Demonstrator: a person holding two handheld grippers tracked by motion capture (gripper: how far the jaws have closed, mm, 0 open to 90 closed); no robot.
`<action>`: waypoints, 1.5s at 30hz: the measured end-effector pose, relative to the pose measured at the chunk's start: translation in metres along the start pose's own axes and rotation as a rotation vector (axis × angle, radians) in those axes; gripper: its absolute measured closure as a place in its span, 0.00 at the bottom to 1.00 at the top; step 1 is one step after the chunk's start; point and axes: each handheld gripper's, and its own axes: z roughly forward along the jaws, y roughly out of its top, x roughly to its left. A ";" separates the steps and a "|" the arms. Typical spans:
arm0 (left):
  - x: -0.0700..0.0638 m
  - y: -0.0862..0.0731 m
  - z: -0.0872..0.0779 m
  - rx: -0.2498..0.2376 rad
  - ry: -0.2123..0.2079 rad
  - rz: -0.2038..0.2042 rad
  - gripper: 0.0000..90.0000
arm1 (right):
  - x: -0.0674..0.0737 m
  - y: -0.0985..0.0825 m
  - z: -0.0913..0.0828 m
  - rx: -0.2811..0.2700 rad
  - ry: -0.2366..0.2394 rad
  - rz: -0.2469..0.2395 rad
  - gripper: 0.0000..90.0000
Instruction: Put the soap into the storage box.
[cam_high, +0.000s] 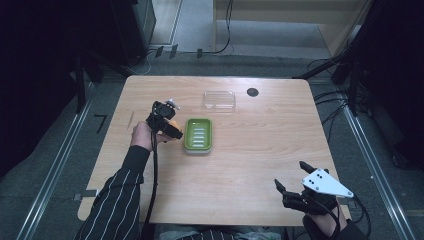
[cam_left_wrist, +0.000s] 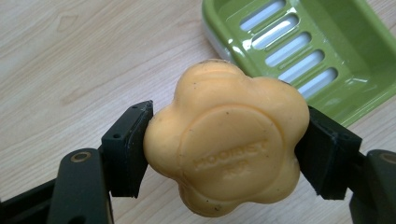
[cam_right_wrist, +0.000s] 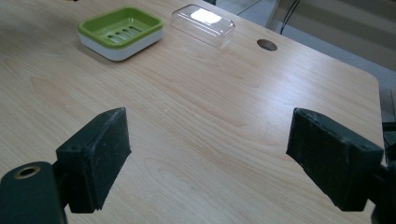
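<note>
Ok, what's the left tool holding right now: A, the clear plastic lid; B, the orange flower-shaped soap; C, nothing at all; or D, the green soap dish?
B: the left tool is clamped on the orange flower-shaped soap, beside the empty green soap dish; the clear plastic lid lies apart on the table.

One orange soap (cam_left_wrist: 226, 142), one green soap dish (cam_high: 198, 135), one clear lid (cam_high: 219, 99), two grippers (cam_high: 172, 127)

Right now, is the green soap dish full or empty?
Empty. The green soap dish shows only bare slots; the orange soap is clamped in the left tool beside it.
</note>
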 end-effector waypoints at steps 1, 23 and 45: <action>-0.001 0.001 0.000 -0.009 -0.001 0.002 0.31 | 0.000 0.000 0.000 0.000 0.000 0.000 0.15; -0.029 0.030 0.012 -0.024 -0.016 0.083 0.31 | 0.000 0.000 0.000 0.000 -0.001 0.000 0.15; -0.050 0.049 0.034 0.012 -0.024 0.168 0.30 | 0.000 -0.001 -0.001 0.000 -0.002 0.001 0.15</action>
